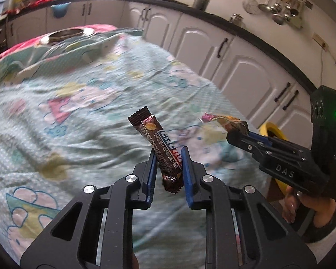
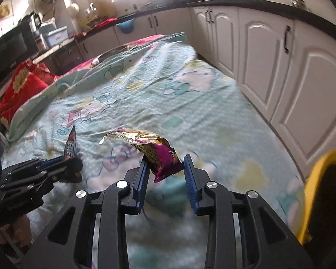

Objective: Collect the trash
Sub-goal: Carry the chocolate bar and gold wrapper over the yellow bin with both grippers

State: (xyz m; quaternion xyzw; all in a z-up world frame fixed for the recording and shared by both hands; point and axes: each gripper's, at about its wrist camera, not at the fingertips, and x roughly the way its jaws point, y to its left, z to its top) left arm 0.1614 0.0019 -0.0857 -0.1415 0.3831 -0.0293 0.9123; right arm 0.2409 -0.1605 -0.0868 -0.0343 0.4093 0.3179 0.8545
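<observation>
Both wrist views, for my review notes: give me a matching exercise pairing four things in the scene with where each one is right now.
Things:
1. brown wrapper
2. purple and gold wrapper
3. yellow bin
4. metal bowl

Places:
A. at the far end of the printed sheet
B. between the fingers of the right gripper
C. off the near right edge of the sheet
D. between the fingers of the left gripper

Pairs: 1-D, 2-B, 3-C, 4-A
</observation>
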